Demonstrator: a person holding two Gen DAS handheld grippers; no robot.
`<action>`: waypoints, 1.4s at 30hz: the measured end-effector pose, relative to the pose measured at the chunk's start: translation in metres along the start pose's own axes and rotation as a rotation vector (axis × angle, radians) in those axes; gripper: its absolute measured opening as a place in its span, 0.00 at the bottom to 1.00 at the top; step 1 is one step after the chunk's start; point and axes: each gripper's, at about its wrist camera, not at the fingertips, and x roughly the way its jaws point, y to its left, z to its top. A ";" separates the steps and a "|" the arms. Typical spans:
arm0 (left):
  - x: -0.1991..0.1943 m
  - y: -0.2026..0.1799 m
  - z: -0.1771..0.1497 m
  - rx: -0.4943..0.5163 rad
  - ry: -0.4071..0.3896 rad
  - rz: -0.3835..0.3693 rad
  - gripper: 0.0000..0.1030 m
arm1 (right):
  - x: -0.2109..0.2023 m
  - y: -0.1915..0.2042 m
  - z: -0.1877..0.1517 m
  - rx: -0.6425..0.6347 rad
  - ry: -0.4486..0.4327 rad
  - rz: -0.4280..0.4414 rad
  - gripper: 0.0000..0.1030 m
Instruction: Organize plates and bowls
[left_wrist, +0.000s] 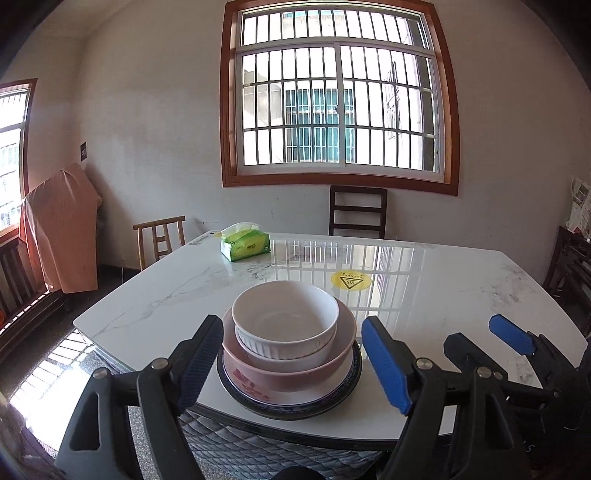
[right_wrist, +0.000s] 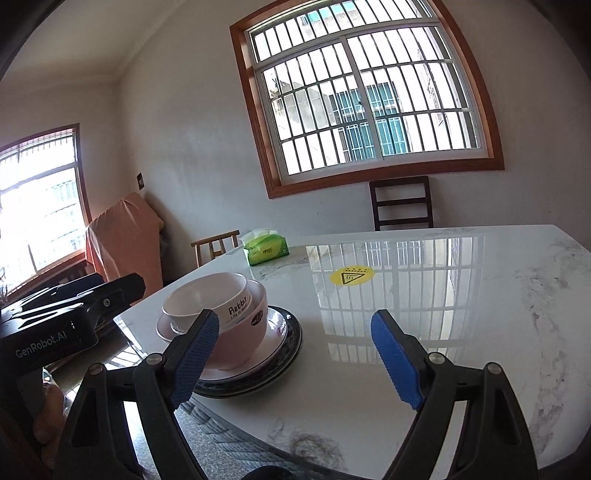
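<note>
Sitting close to the table (left_wrist: 461, 280) edge, the stacked bowls (left_wrist: 284, 317) and plates (left_wrist: 291, 400) leave bare marble beyond; left claw (left_wrist: 295, 360) and right claw (right_wrist: 295, 360) gape wide, empty.

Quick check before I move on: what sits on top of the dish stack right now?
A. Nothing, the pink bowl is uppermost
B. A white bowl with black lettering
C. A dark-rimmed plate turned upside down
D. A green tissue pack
B: the white bowl, lettered on its side, is nested in the pink bowl, which rests on the plates; the tissue pack lies apart, farther back on the table.
</note>
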 end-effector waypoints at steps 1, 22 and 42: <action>0.000 0.001 -0.001 -0.005 0.004 -0.003 0.77 | -0.002 0.003 0.000 -0.007 -0.008 -0.001 0.81; 0.008 0.012 -0.014 -0.064 0.085 0.038 0.77 | -0.014 0.011 0.003 -0.042 -0.063 -0.050 0.98; 0.013 0.008 -0.018 -0.040 0.119 0.062 0.77 | -0.012 0.007 -0.002 -0.035 -0.020 -0.054 0.99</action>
